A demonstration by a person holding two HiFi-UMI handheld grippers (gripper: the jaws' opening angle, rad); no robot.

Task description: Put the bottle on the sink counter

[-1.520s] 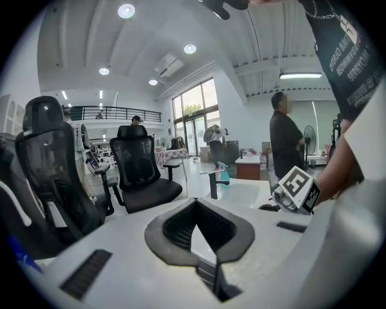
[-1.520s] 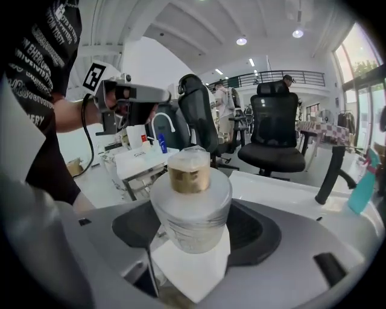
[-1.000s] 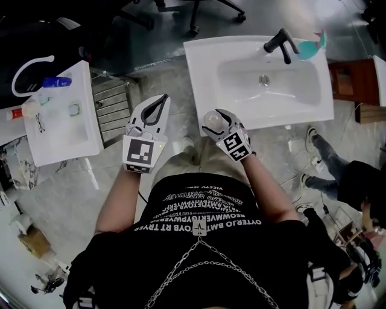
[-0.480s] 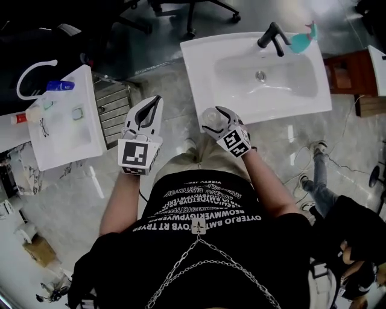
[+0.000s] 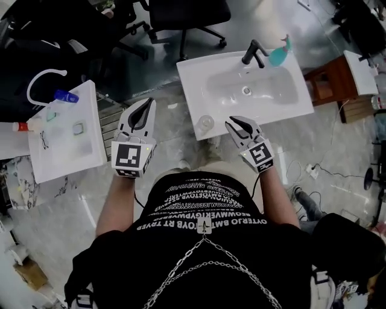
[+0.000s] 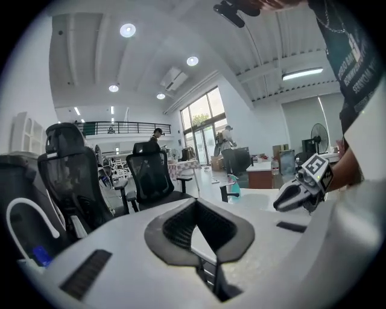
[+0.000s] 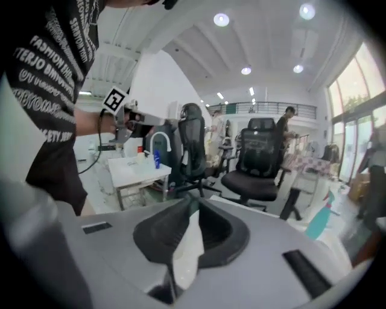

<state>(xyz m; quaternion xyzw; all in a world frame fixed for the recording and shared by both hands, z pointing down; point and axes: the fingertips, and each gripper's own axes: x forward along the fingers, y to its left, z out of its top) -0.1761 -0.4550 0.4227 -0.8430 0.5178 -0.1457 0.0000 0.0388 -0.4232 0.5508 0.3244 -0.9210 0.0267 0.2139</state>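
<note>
Clear bottle (image 5: 205, 123) on the front left corner of the white sink surface (image 5: 194, 90), seen from above, apparently upright, free of both grippers. Just to its right and not touching it: right gripper (image 5: 233, 122), held off the front edge of the sink. Fingers (image 7: 161, 236) closing, a narrow wedge of gap between them, nothing in it.

Left gripper (image 5: 146, 101) further left, well apart from the bottle, over the floor (image 5: 338, 145) between the two sinks, pointing away from the person. Fingers (image 6: 174, 226) together at the tips, holding nothing.

Behind the basin: a black tap (image 5: 253, 52), with a teal spray bottle (image 5: 278, 56) just beside it on the right. On the person's left, a second white sink (image 5: 90, 151) with a white curved pipe (image 5: 42, 81) at its far end, a blue bottle (image 5: 65, 95) near that pipe and a red-capped bottle (image 5: 20, 127) by the outer edge; whether that last one stands on the sink itself cannot be told. Black office chair (image 5: 187, 15) beyond the sinks. Brown wooden cabinet (image 5: 325, 87) to the right of the main sink.

Seen from the left gripper view: the right gripper off to the right, fingers pointing left above the pale sink edge. In both gripper views, a large open room with office chairs and a few people far back.
</note>
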